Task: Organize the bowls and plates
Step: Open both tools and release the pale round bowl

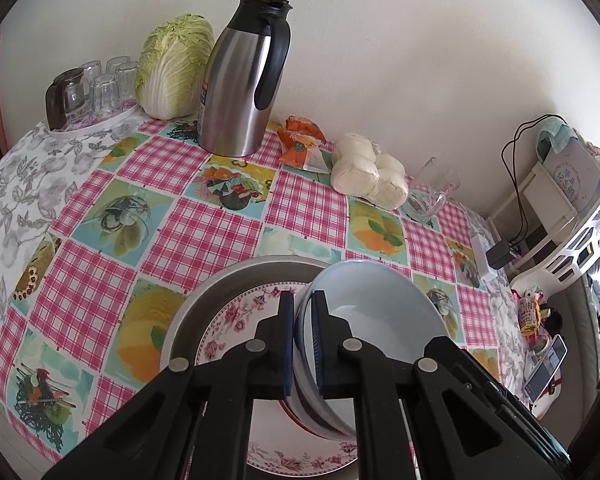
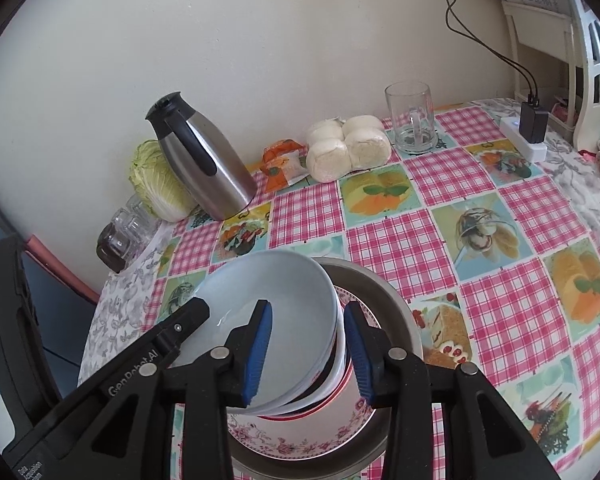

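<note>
A pale blue bowl [image 1: 380,304] sits tilted on top of a bowl with red and black bands [image 2: 334,380]. Both rest over a floral plate [image 1: 236,328] that lies in a round metal basin [image 1: 204,296]. My left gripper [image 1: 303,300] is shut on the left rim of the pale blue bowl [image 2: 276,288]. My right gripper [image 2: 309,348] straddles the bowls' right wall: one blue pad [image 2: 260,344] is inside the bowl and away from the wall, the other just outside it. Neither pad presses, so it stands open. The left gripper's finger [image 2: 188,316] reaches in from the left.
Along the wall stand a steel thermos jug [image 1: 240,92], a cabbage [image 1: 172,68], a tray of glasses [image 1: 96,92], orange snack packets [image 1: 300,144], bagged buns [image 1: 368,176] and a glass mug [image 2: 412,120]. A power strip with a charger [image 2: 528,128] lies near the table's right edge.
</note>
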`<move>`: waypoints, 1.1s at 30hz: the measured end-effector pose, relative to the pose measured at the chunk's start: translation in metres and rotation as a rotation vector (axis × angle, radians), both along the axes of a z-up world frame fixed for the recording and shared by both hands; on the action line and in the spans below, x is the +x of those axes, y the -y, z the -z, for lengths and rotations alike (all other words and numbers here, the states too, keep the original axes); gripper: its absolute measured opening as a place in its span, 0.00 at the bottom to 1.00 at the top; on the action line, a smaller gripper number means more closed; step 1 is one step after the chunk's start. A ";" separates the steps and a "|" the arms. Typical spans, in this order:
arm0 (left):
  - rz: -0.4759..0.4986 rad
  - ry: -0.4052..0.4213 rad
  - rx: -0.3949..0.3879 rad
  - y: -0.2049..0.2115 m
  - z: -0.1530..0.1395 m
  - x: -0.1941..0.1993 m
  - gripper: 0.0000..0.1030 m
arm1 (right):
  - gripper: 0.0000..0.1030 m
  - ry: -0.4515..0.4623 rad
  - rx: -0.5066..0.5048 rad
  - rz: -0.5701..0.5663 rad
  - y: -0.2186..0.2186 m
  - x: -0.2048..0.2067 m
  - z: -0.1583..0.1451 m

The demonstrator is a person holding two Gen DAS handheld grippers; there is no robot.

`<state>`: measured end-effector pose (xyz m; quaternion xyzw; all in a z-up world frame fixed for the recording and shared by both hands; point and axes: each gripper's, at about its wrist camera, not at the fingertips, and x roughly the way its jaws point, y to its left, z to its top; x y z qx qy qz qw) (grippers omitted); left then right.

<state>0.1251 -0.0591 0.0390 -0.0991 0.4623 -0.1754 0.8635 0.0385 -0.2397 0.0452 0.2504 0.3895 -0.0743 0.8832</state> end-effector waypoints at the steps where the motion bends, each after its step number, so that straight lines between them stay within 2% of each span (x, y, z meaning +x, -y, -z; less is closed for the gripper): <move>1: -0.001 -0.002 -0.003 0.000 0.000 0.000 0.08 | 0.39 -0.001 0.002 0.002 0.001 0.000 0.000; 11: -0.014 -0.014 -0.063 -0.012 -0.008 0.000 0.09 | 0.40 -0.010 0.013 0.001 0.001 0.001 0.003; 13: -0.017 -0.004 -0.059 -0.014 -0.012 -0.001 0.12 | 0.41 -0.009 0.011 0.003 0.002 0.001 0.003; 18: -0.038 0.011 -0.062 -0.020 -0.019 -0.002 0.39 | 0.42 -0.012 0.007 0.004 0.001 0.001 0.002; 19: -0.048 0.013 -0.058 -0.022 -0.020 -0.002 0.42 | 0.44 -0.011 0.005 0.005 0.001 0.001 0.001; 24: -0.111 0.002 -0.019 -0.032 -0.020 0.000 0.76 | 0.59 -0.010 -0.011 0.009 0.000 0.000 -0.001; 26: -0.130 0.005 0.017 -0.035 -0.019 0.000 0.80 | 0.69 -0.013 -0.014 0.013 0.001 0.000 0.000; 30: -0.163 0.005 0.072 -0.041 -0.015 0.002 0.85 | 0.80 -0.019 -0.038 0.018 0.001 0.001 0.001; 33: -0.176 0.002 0.093 -0.044 -0.014 0.000 0.89 | 0.99 -0.012 -0.049 0.012 0.000 0.000 -0.001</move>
